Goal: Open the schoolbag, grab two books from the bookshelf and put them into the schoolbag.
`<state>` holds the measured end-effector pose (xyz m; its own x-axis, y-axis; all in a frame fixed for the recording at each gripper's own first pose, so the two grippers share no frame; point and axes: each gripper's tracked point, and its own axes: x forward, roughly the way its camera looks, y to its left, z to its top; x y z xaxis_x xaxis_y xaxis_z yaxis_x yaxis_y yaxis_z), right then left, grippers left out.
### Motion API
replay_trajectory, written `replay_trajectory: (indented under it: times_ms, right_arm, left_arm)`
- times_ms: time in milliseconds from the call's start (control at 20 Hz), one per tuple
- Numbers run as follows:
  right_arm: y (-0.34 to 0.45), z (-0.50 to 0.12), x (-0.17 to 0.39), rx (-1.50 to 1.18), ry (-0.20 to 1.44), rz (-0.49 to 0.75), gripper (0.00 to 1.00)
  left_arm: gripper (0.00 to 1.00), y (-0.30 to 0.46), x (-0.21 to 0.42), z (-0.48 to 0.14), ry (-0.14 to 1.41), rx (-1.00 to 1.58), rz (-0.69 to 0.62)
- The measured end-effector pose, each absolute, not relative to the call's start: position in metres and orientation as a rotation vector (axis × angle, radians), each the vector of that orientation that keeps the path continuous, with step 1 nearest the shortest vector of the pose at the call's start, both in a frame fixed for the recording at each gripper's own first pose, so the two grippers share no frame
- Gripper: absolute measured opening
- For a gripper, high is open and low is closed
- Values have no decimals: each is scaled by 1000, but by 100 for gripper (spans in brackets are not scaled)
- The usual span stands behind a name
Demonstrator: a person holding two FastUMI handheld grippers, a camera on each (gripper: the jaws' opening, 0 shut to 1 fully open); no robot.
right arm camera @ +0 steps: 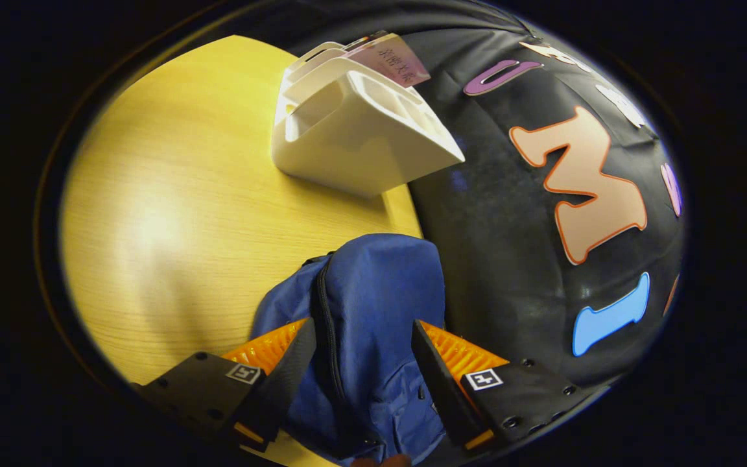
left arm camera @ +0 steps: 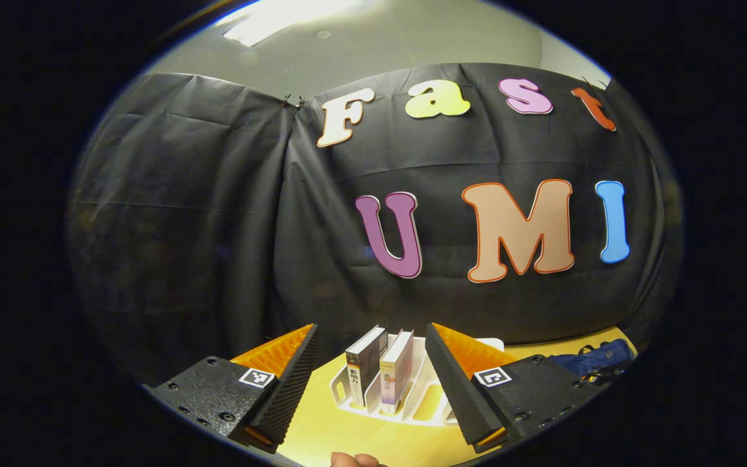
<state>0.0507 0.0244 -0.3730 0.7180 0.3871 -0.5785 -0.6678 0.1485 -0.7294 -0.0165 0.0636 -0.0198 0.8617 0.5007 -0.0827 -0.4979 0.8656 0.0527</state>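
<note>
Two books stand upright in a white bookshelf (left arm camera: pixel 435 405) on the yellow table: a dark one (left arm camera: pixel 364 363) and a pink-purple one (left arm camera: pixel 396 370). My left gripper (left arm camera: pixel 371 329) is open, a short way in front of the shelf, and the books show between its fingers. The blue schoolbag (left arm camera: pixel 591 360) lies to the right. In the right gripper view the schoolbag (right arm camera: pixel 373 285) sits between the fingers of my open right gripper (right arm camera: pixel 362 323). Its black zipper (right arm camera: pixel 323 324) runs by the left finger and looks closed. The bookshelf (right arm camera: pixel 354 130) stands beyond the bag with a book (right arm camera: pixel 393 58) in it.
The yellow wooden table (right arm camera: pixel 172 214) stretches left of the bag and shelf. The black cloth wall hangs right behind the shelf and bag. Part of a hand (left arm camera: pixel 354 460) shows at the bottom edge of the left gripper view.
</note>
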Motion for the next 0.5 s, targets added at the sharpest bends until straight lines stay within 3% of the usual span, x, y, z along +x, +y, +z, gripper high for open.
replay_trajectory:
  times_ms: [100,150,200,300,500]
  right_arm:
    - [31,-382,55,-1229,289,793,100]
    - [33,-388,56,-1238,298,812,84]
    - [35,-393,53,-1235,322,842,80]
    - [34,-401,51,-1229,371,863,55]
    - [31,-400,62,-1209,434,774,7]
  left_arm:
    - [95,67,-22,-22,100,26,545]
    - [95,68,-25,-22,101,20,555]
    - [95,69,-27,-24,104,14,563]
    - [95,70,-34,-29,103,-2,576]
    - [95,76,-34,-36,110,-10,575]
